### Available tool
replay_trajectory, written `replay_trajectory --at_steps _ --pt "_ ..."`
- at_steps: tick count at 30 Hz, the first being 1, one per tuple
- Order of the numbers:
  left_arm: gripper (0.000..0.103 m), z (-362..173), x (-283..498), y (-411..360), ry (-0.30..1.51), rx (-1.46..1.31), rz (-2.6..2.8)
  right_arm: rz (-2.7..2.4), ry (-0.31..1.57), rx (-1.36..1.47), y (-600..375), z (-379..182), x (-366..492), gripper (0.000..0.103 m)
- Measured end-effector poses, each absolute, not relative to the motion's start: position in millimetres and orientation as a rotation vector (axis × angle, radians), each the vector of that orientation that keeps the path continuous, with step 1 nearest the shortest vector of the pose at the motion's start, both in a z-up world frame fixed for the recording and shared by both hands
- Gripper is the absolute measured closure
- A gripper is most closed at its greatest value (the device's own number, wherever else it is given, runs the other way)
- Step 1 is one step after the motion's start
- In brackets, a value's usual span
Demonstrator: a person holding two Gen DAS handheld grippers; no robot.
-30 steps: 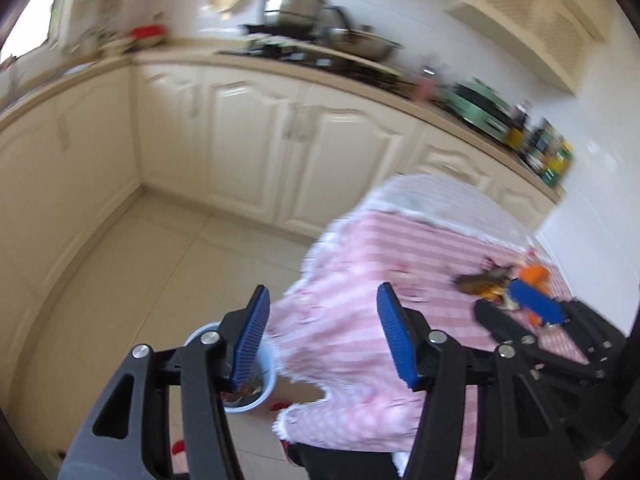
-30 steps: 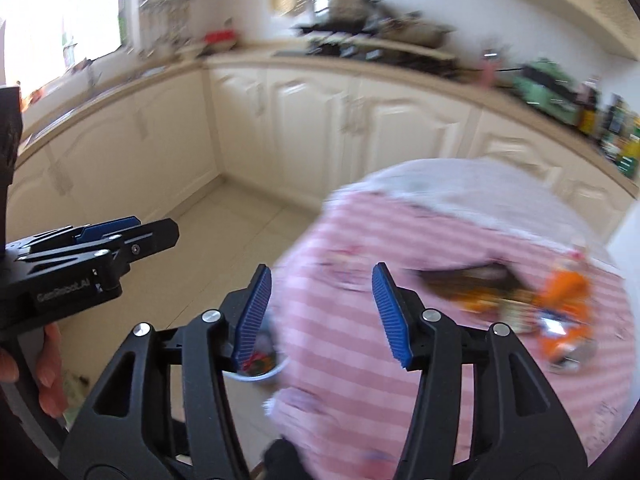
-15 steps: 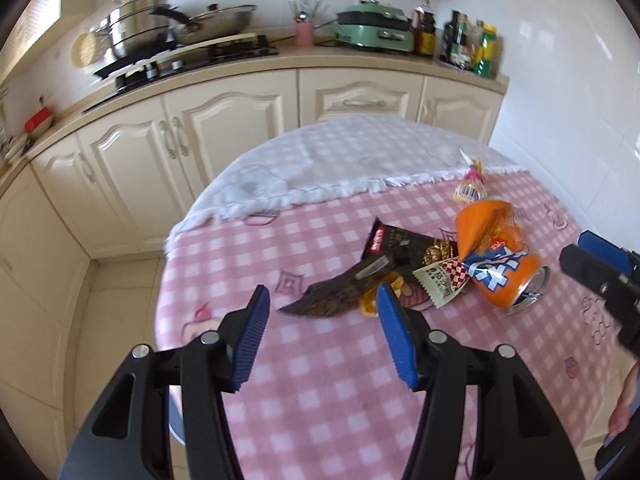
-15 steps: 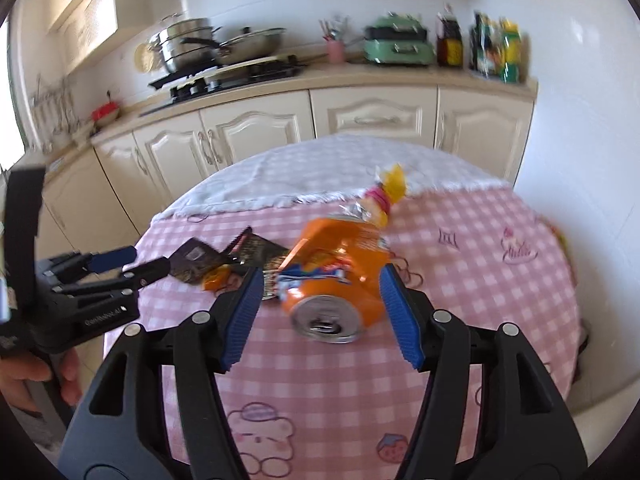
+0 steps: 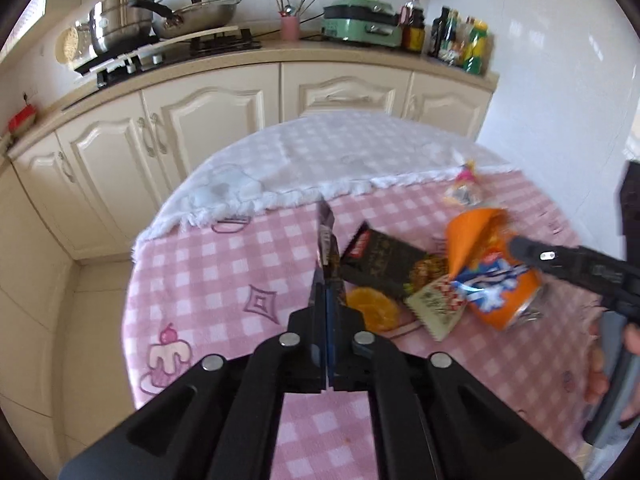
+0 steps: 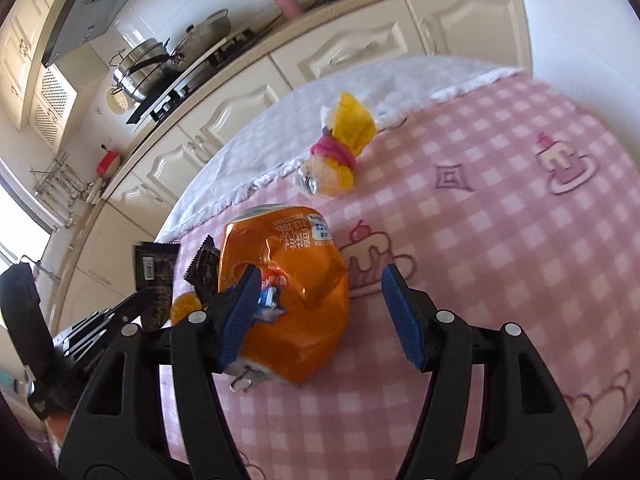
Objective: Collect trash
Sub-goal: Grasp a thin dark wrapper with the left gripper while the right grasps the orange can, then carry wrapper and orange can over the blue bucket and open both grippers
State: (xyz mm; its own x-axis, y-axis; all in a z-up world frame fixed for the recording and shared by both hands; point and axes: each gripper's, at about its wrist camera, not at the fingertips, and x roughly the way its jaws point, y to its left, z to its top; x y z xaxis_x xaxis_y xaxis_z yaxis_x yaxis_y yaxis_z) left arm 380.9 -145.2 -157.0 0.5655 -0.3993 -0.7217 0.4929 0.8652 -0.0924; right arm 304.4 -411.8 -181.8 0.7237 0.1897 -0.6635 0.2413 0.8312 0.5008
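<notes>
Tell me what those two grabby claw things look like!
Each is a black plastic hand-held gripper, left and right, with two angular fingers that have triangular cut-outs and round silver pins at the joints. The fingertips carry blue ribbed pads. In the left wrist view the right one shows a dark grey grip below its black body. No cables show, and no sleeve is clear.

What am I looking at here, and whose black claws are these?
No robot: a person carries a hand-held gripper in each hand, each with a wide-angle camera looking along its two fingers. One picture comes from the left gripper, the other from the right gripper. Below is a round table with a pink checked tablecloth strewn with trash. The left gripper is shut on a dark wrapper, which stands up from its tips. The right gripper is open around a crushed orange can, not yet squeezing it. A yellow wrapper lies farther back.
</notes>
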Motion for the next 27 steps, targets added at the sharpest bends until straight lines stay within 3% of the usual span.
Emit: replay_trajectory --at_steps 7,11,20,27 --pt "0.103 -153 372 -135 0.806 0.075 -0.537 0.048 0.806 0.604 -397 -183 312 0.041" --pt "0.103 -151 365 -131 0.8 0.059 -0.547 0.08 0.816 0.541 -380 -173 313 0.067" --pt "0.103 -140 345 -105 0.775 -0.015 -0.57 0.075 0.726 0.33 -326 -136 289 0.095" --pt "0.103 -126 327 -68 0.736 -0.092 -0.577 0.083 0.63 0.206 -278 -98 271 0.096"
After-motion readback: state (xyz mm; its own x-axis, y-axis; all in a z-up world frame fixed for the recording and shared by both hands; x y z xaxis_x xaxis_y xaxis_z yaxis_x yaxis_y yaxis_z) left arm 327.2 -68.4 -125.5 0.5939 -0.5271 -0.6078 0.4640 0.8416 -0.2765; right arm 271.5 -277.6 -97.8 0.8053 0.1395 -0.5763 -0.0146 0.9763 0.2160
